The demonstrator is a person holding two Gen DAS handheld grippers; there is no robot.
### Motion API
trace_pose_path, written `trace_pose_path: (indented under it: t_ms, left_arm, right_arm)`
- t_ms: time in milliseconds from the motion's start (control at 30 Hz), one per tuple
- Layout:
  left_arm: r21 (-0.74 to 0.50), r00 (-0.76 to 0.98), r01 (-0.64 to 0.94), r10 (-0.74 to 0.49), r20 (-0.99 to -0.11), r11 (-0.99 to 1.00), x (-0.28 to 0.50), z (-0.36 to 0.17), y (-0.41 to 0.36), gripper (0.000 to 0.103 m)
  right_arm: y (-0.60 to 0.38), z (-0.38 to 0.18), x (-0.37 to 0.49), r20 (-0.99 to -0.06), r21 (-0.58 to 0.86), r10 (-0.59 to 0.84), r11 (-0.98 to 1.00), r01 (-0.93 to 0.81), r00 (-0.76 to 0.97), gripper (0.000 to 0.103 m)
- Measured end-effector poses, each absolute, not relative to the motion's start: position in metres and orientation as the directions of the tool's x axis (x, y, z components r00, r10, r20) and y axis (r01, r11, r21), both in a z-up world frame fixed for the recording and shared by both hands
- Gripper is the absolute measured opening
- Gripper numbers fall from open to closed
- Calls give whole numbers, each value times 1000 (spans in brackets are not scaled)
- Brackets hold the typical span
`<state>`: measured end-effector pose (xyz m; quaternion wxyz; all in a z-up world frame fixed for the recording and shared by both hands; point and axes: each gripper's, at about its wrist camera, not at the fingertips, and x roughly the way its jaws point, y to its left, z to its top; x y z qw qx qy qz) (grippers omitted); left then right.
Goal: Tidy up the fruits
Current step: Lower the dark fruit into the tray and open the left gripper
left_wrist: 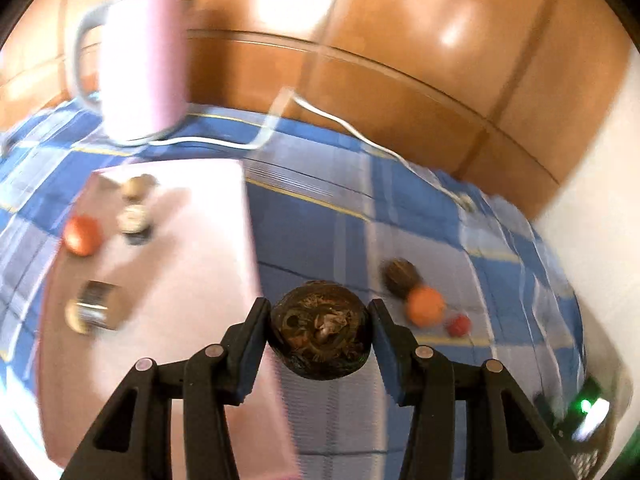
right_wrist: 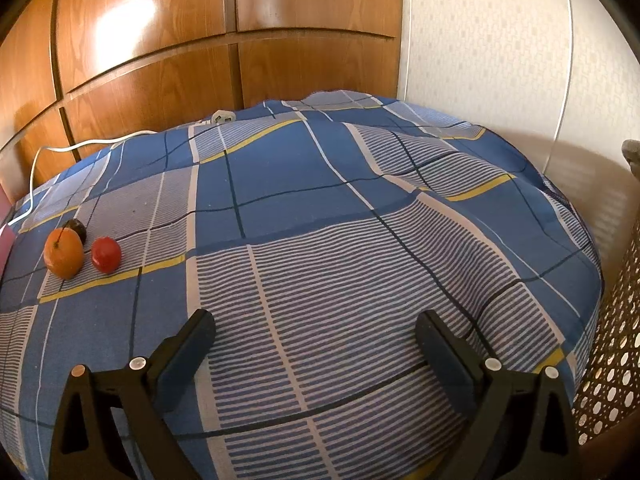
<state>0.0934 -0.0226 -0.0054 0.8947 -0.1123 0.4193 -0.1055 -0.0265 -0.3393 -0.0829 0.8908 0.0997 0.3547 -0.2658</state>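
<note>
left gripper (left_wrist: 320, 338) clamps a dark fruit (left_wrist: 320, 332); right gripper (right_wrist: 316, 344) wide open, empty.

Your left wrist view is smeared: the pink mug (left_wrist: 140, 68) and the small things on the pink board (left_wrist: 192, 216) blur beyond naming. In your right view, the orange (right_wrist: 64, 253) half hides a dark fruit (right_wrist: 77, 227).

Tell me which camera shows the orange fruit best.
The right wrist view. There the orange fruit is sharp, with its stem visible, lying beside a red fruit on the checked cloth. The left wrist view shows it too, but blurred by motion, small and without detail.
</note>
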Motion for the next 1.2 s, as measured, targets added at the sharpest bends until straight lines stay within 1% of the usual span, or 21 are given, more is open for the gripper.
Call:
trace_pose_path:
  t_ms: [133,233,333,467,533,667,833,1200]
  left_arm:
    - [-298,614,-32,-217,-759,954,121,-17,19,50]
    - [-264,600,-99,-154,-785,960,142,-31,37,50]
    - [-245,586,-128,-126,-801,961,153,-42,49,50]
    - [-208,602,-142,-82,-795,968,155,-46,56,52]
    - [-203,614,-144,-74,-786,969,150,-43,57,57]
    - [-181,642,-135,-53,-765,974,134,-32,54,62]
    - [-153,685,-155,-6,-729,976,106,-18,56,72]
    - [-149,678,-239,55,-733,960,60,-17,83,78]
  right_arm:
    - [-339,-84,-27,-682,-16,-407,839,544,608,102]
    - [-339,-83,-27,-682,-17,-408,839,544,607,102]
    - [-339,-83,-27,-683,-18,-408,839,544,606,102]
    - [-339,-83,-27,-682,-20,-409,839,544,606,102]
    - [-339,-83,-27,-682,-21,-410,838,545,605,102]
    - [-338,-82,-27,-682,-23,-412,838,545,605,102]
    - [-338,-82,-27,-682,-26,-413,838,545,604,102]
    - [-338,-83,-26,-687,-28,-413,837,546,598,102]
